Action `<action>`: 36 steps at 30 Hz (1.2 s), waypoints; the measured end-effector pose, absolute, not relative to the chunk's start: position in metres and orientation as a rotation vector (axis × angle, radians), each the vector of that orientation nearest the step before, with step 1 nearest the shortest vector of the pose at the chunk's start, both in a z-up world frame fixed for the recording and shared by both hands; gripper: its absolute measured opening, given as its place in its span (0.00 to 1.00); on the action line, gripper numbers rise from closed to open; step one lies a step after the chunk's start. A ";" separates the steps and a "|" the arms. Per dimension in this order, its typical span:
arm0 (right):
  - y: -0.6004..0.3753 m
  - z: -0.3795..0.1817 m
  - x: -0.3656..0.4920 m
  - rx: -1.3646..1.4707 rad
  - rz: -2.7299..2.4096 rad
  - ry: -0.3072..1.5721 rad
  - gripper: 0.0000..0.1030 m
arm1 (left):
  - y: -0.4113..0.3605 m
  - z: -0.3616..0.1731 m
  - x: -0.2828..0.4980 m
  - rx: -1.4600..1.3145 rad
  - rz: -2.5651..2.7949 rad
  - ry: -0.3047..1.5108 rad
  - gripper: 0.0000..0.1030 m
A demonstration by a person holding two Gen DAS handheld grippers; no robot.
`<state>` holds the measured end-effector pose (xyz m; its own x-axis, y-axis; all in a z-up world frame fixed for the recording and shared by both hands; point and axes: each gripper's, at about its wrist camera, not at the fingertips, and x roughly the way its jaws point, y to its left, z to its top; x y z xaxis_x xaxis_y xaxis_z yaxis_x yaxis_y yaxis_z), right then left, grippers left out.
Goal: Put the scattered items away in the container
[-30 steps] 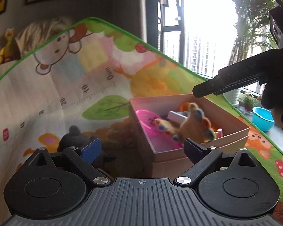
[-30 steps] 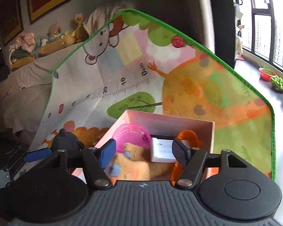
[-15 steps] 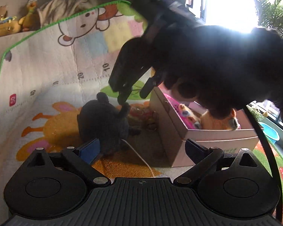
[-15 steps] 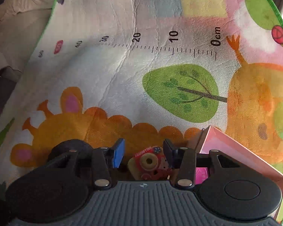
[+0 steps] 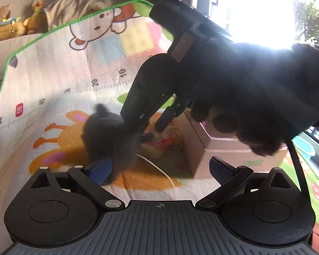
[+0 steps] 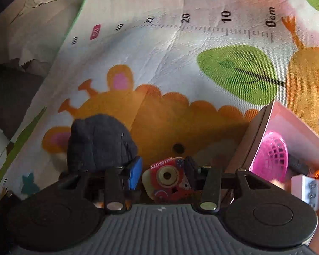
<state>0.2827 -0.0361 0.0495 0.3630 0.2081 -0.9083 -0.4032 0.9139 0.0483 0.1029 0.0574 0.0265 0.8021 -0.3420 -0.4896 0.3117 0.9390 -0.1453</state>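
Note:
A red and cream Hello Kitty toy camera [image 6: 167,178] lies on the play mat between my right gripper's [image 6: 162,171] fingers, which stand on either side of it with a small gap. It also shows in the left wrist view [image 5: 157,144]. A dark grey plush toy [image 6: 97,144] sits just left of it, also seen from the left wrist [image 5: 108,136]. The pink cardboard box [image 6: 263,131] stands to the right and holds a pink basket [image 6: 270,157]. My left gripper [image 5: 159,167] is open and empty, hovering in front of the plush and box [image 5: 204,150].
The colourful play mat [image 6: 180,53] with a printed ruler covers the floor. A white cord [image 5: 159,170] runs across it near the plush. A white adapter [image 6: 306,189] lies in the box. Stuffed toys [image 5: 32,21] line the far wall.
My right gripper has dropped lower over the toy camera and its fingers now frame it closely. My left gripper has shifted a little, and the plush looks nearer.

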 end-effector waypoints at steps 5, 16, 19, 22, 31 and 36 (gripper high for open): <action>-0.026 0.054 0.225 -0.214 0.557 1.156 0.44 | 0.060 0.023 0.077 -0.043 -0.378 0.559 0.98; -0.032 0.050 0.144 -0.407 0.592 0.828 0.54 | 0.074 0.020 0.042 -0.026 -0.366 0.602 0.99; -0.040 0.042 0.141 -0.351 0.630 0.839 0.59 | 0.074 0.019 0.036 -0.014 -0.382 0.620 0.99; -0.052 0.040 0.138 -0.262 0.635 0.871 0.60 | 0.073 0.018 0.031 0.009 -0.398 0.634 0.99; -0.110 0.030 0.086 -0.132 0.624 0.972 0.46 | 0.053 0.015 0.020 0.086 -0.473 0.665 1.00; -0.143 0.030 0.048 -0.154 0.564 0.931 0.47 | 0.034 0.015 0.006 0.147 -0.517 0.644 1.00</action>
<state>0.0475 -0.1426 0.0305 0.4647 0.3921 -0.7939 -0.5213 0.8459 0.1126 0.0061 0.0337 0.0148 0.6783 -0.4142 -0.6069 0.5034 0.8636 -0.0267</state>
